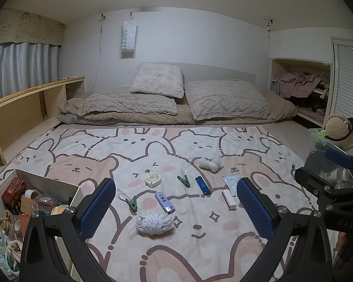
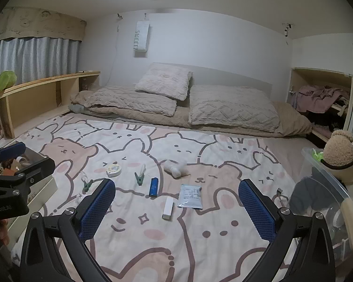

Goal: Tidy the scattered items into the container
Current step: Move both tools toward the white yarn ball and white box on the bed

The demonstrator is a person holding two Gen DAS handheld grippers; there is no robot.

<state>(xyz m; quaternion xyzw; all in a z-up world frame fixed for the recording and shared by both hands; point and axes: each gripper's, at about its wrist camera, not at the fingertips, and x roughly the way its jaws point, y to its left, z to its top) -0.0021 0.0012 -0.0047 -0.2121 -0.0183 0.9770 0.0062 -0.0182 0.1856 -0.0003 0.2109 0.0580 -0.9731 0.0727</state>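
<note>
- Both grippers hang above the blanket (image 1: 176, 141), wide open and empty: left gripper (image 1: 176, 208), right gripper (image 2: 176, 208).
- Loose items lie mid-blanket: yarn (image 1: 154, 224), lighter (image 1: 202, 185), clip (image 1: 184, 180), tape (image 1: 153, 179).
- The box (image 1: 47, 183) at left, already cluttered, is probably the container.
- Start with the nearest: come down over the yarn, straddle it, close gently, then carry it left.

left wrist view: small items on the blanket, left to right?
Green clip with white loop → tape measure → purple lighter → second green clip → blue lighter → white stick box. Yarn ball, white bundle and sachet skipped: overlapping spans.
</note>
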